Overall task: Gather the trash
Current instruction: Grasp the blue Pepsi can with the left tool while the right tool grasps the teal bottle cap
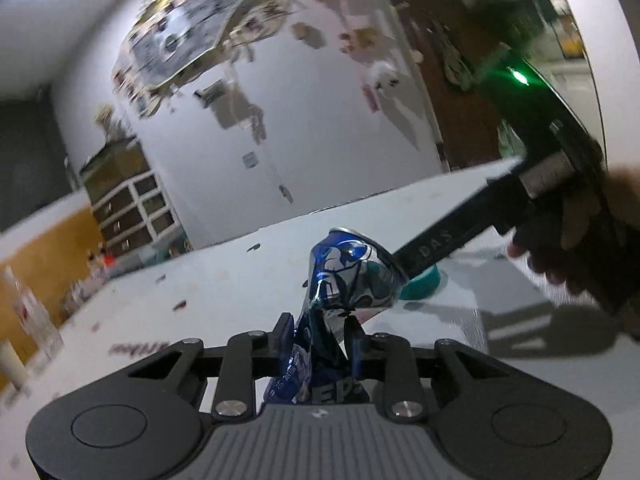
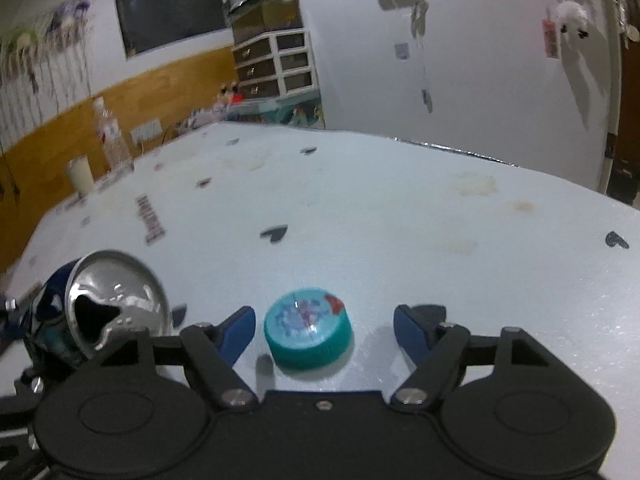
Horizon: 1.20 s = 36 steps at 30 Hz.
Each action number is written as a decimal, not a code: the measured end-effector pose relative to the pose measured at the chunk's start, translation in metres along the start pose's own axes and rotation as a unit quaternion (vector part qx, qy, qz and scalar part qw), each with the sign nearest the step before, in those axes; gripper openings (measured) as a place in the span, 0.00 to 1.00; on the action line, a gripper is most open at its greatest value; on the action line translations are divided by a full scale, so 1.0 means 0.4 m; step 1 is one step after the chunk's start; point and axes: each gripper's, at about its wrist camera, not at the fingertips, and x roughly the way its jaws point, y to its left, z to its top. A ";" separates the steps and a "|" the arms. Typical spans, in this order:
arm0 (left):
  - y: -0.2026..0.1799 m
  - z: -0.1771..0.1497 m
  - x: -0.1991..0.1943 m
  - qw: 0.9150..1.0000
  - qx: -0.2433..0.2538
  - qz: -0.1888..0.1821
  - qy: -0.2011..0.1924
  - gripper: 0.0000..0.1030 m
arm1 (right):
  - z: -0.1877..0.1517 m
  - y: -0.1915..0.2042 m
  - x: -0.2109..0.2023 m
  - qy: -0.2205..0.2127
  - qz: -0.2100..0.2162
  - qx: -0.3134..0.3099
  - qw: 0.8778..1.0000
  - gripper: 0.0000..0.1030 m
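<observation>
On the white table (image 2: pixel 400 208), my left gripper (image 1: pixel 320 336) pinches the crushed can (image 1: pixel 352 276) tight, lifted clear; my right gripper (image 2: pixel 324 324) stands wide around the teal cap (image 2: pixel 308 332), untouched. Next, I judge: squeeze the cap

A crushed blue and silver aluminium drink can (image 1: pixel 352 276) is lifted, its open top tilted. A round teal plastic bottle cap (image 2: pixel 309 332) lies flat on the pale tabletop beside it.
</observation>
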 end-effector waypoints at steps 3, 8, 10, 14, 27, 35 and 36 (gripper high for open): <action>0.037 -0.007 -0.001 0.999 -0.052 -0.010 0.001 0.26 | 0.000 0.008 0.003 0.002 -0.009 -0.007 1.000 0.72; 0.098 -0.030 -0.003 0.990 -0.136 -0.025 0.015 0.21 | 0.000 0.026 0.011 0.003 -0.053 -0.023 0.998 0.51; 0.113 -0.046 -0.007 0.986 -0.165 -0.033 0.020 0.21 | 0.000 0.031 0.012 0.003 -0.061 -0.029 0.998 0.49; 0.119 -0.056 -0.024 0.983 -0.181 -0.033 0.019 0.21 | -0.006 0.047 0.010 0.007 -0.068 -0.046 0.997 0.48; 0.073 -0.067 -0.102 0.974 -0.218 -0.054 0.021 0.21 | -0.104 0.084 -0.128 0.010 -0.032 -0.063 0.997 0.47; 0.019 -0.039 -0.162 0.975 -0.214 -0.049 0.014 0.20 | -0.145 0.087 -0.290 -0.025 -0.042 -0.072 0.996 0.47; 0.010 -0.033 -0.170 0.976 -0.214 -0.050 0.012 0.20 | -0.147 0.087 -0.311 -0.030 -0.042 -0.070 0.996 0.47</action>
